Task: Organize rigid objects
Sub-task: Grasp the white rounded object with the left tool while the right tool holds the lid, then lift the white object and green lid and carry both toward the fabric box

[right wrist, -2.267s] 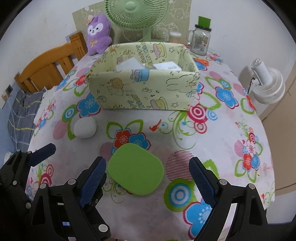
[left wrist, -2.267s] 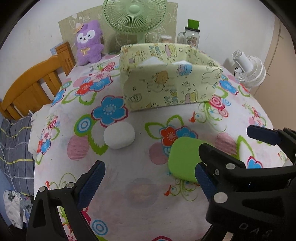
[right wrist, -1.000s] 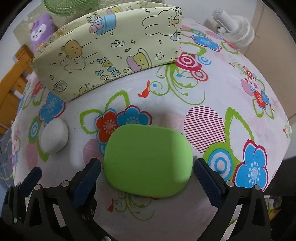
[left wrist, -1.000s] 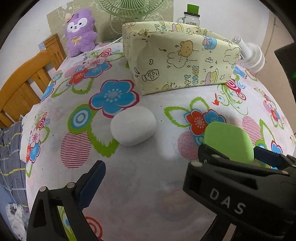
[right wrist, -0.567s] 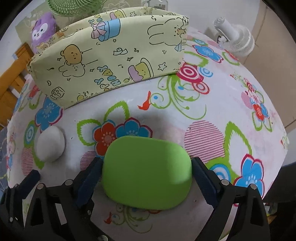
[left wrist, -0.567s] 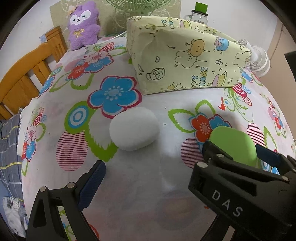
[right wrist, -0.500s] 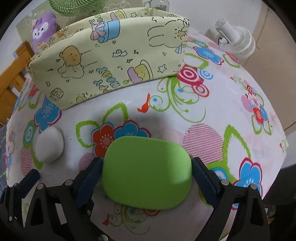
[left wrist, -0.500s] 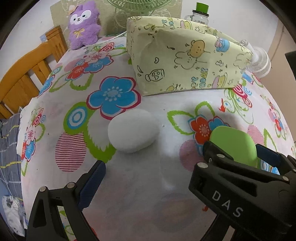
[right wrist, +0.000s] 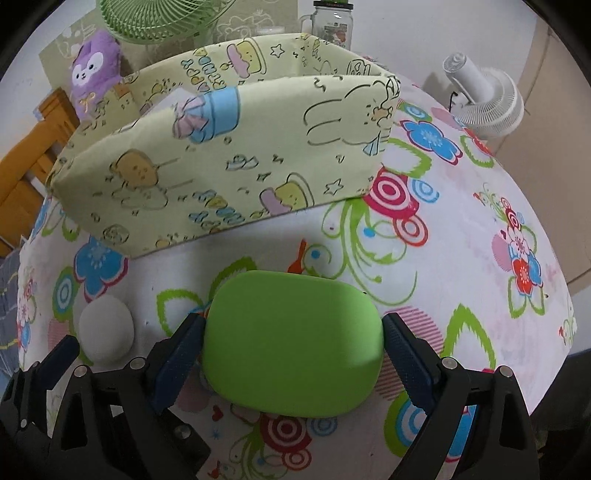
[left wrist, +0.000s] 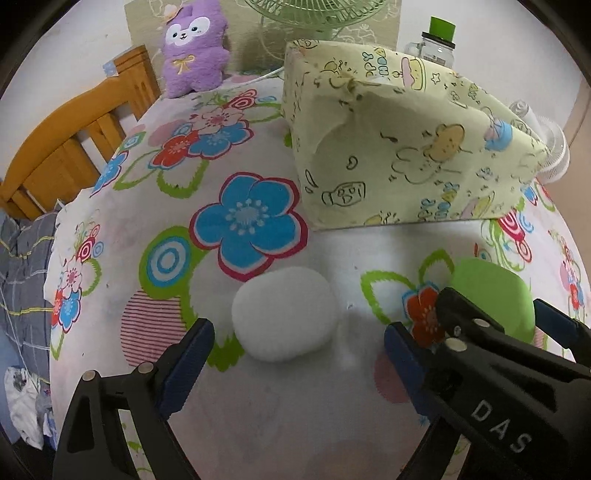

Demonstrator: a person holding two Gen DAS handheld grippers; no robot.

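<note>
A white rounded object lies on the flowered tablecloth, just ahead of and between the fingers of my left gripper. Its jaws are closing, and the pads stand clear of the object. A green rounded case sits between the blue pads of my right gripper, which is shut on it from both sides. In the left wrist view the green case shows partly behind the right gripper's black body. A yellow-green printed fabric box stands behind both objects, with pale items inside.
A purple plush toy, a green fan and a glass jar with a green lid stand at the back. A small white fan is at the right. A wooden chair borders the table's left edge.
The right jaws have closed onto the sides of the green case. The left gripper has slid over to the white object, which now lies between its fingers, and its jaws have narrowed slightly.
</note>
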